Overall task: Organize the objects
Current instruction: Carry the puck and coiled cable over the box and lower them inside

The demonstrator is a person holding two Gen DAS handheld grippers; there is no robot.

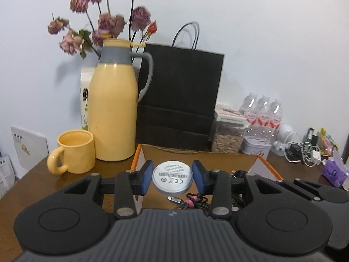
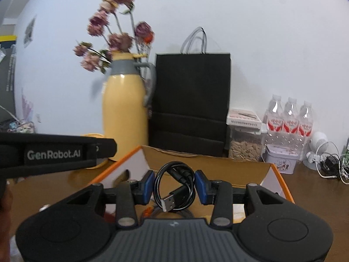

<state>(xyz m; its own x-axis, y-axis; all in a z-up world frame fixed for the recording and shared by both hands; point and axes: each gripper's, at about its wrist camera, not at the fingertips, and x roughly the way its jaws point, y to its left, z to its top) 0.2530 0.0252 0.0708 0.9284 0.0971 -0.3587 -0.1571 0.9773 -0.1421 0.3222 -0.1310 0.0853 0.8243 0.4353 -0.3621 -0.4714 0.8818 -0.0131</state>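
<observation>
1. The left gripper [image 1: 172,178] clamps a round white plastic disc [image 1: 172,178] with printed grey markings between its two blue pads, one pad pressing each side.
2. That disc hangs above the open orange-edged cardboard box [image 1: 244,160], which stands on the brown wooden table [image 1: 39,174].
3. Inside the box, below the disc, lies a braided cable bundled with a pink tie [image 1: 192,203], its plug pointing left.
4. The right gripper [image 2: 174,187] is closed on a coiled black USB cable [image 2: 174,187]; its blue pads press the coil's sides, and the silver plug dangles at the coil's bottom.
5. That coil also hangs over the box.
6. Just behind the box stands a black paper bag with rope handles [image 1: 181,91].
7. To the box's rear left stands a tall yellow thermos jug with a grey collar [image 1: 113,109], and a yellow ceramic mug [image 1: 74,150] sits left of the jug.
8. Dried pink roses [image 1: 102,21] rise behind the jug.
</observation>
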